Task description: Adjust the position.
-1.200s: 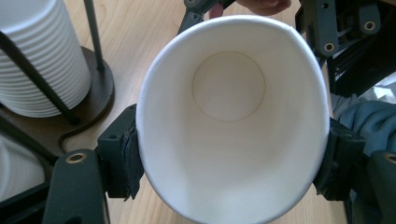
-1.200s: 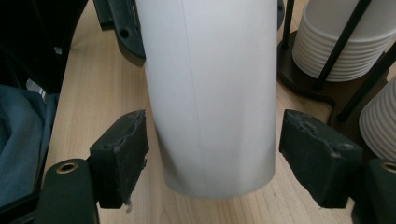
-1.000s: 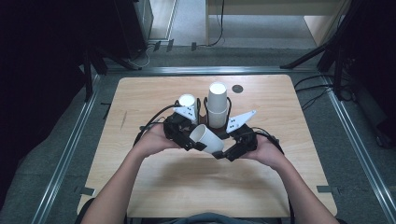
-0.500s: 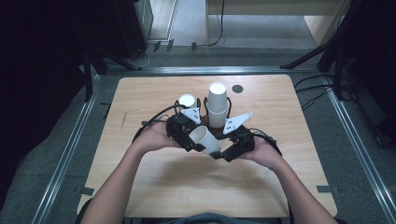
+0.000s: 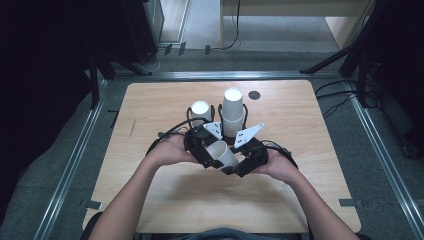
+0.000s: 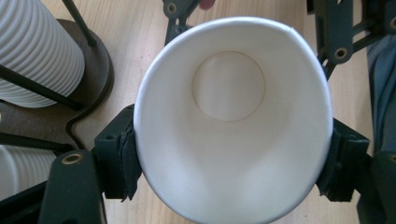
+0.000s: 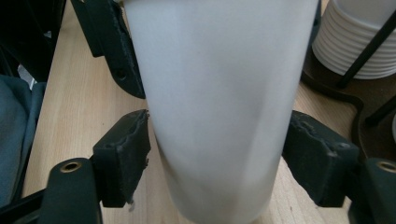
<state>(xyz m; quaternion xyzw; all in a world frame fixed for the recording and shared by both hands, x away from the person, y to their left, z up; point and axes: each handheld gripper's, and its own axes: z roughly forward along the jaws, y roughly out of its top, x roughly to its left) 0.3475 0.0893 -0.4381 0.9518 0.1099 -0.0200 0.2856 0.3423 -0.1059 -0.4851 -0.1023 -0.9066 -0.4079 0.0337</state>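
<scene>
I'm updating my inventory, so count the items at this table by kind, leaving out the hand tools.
Cup stacks: 2
Single paper cup: 1
Dark round disc: 1
Total: 4

text: none readable | labels: none | numbers: none

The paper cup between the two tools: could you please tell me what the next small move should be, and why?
Probably ease the left tool open to release the paper cup. It squeezes the cup's mouth into an oval, while the right tool has just been closing its jaws, and its pads touch the cup's body on both sides, so it seems ready to take the cup.
</scene>
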